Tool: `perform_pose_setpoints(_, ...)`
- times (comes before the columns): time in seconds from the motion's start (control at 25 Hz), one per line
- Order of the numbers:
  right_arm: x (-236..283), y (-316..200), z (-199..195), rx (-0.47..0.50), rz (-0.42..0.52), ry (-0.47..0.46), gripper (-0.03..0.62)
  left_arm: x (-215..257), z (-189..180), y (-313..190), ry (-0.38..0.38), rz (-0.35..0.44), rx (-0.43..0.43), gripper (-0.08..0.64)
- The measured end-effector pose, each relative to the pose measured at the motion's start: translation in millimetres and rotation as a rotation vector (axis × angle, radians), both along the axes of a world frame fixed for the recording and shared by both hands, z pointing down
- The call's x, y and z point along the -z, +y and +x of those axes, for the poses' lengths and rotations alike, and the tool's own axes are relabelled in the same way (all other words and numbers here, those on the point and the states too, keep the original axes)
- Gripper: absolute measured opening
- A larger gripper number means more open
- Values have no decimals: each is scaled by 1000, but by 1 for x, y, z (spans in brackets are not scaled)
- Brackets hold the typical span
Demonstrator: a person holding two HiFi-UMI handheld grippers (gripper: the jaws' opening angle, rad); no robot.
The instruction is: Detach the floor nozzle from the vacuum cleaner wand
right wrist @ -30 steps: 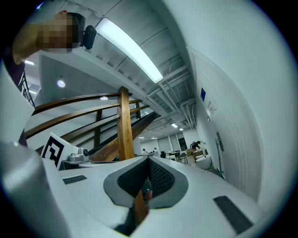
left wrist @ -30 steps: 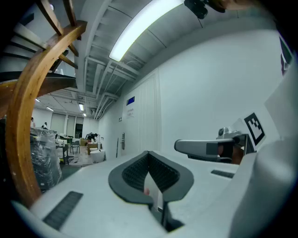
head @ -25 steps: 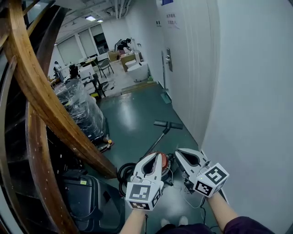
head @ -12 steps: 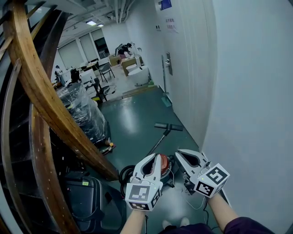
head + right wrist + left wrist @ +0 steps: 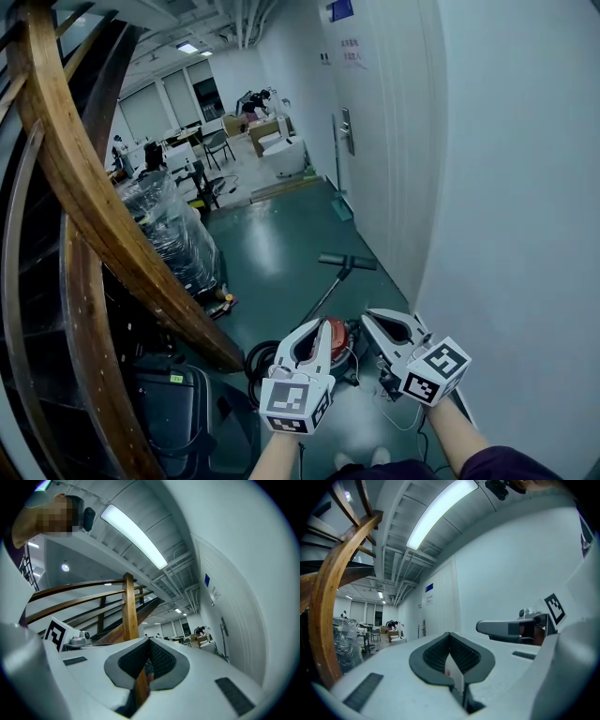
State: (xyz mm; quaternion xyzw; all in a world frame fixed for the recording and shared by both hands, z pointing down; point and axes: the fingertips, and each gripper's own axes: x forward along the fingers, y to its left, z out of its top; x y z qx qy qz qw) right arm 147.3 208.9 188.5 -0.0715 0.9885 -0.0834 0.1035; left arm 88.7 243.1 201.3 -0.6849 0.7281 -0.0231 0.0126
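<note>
Head view: the floor nozzle [image 5: 347, 262] lies on the green floor [image 5: 272, 248] at the far end of the wand [image 5: 323, 298]. Its long bar runs left to right, near the white wall [image 5: 487, 187]. The wand slants from it toward the near left, to the red vacuum body [image 5: 335, 330]. The wall notice [image 5: 353, 47] is too small to read. The left gripper [image 5: 317, 325] and right gripper [image 5: 368, 317] are nearest, jaws pressed together, holding nothing.
</note>
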Motion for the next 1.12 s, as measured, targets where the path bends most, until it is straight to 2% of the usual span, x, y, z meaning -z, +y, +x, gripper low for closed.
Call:
perform_pose_setpoints(0.68,-32,7,-34,-102,-17,69,17,-26,-36,-1,28,-41,-109,3)
perform_pose_setpoints(1.12,-52,-35,-56,-127,-44,96,17,-53,-56,-44,55,-85,-150,3)
